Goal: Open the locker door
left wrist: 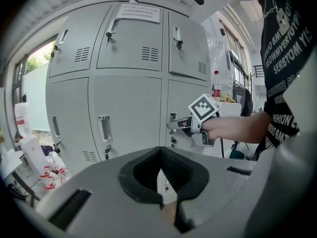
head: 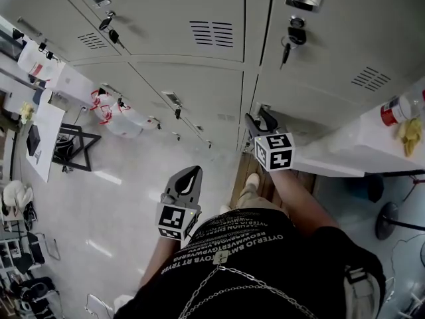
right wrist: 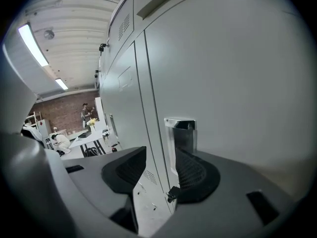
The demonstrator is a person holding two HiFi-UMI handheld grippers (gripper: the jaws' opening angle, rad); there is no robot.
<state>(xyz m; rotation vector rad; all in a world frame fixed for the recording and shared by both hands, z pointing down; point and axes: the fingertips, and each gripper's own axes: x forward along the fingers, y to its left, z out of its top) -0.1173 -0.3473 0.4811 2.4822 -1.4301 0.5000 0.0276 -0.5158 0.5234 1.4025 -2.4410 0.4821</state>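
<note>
— Grey lockers fill the wall in two rows above a pale floor. Which door is meant?

— The locker door (right wrist: 237,78) in the lower row, close to the white tabletop (head: 352,148), is judged to be the one. Its recessed chrome handle (right wrist: 181,133) is set near the door's left edge, just beside the seam. A small dark lock piece (right wrist: 172,194) is seen just below it.

— How are the right tongs placed?

— The right tongs (right wrist: 161,175) are held spread. The handle lies just ahead, nearer the right-hand jaw than the middle of the gap. Nothing is pinched.

— What is called for, then?

— The tongs should be shifted sideways until the handle's lip is taken squarely between the pads. They should be closed firmly before any pull is made. The hinge is presumed to lie on the far edge, so the pull is best drawn in an arc away from the seam. Whether the door is locked cannot be told; if it is, the lock piece would have to be turned first.

— And the left tongs?

— The left tongs (left wrist: 161,182) are pressed together with nothing between them. They are held low, well apart from the lockers, and are best left out of the door's swing.
</note>
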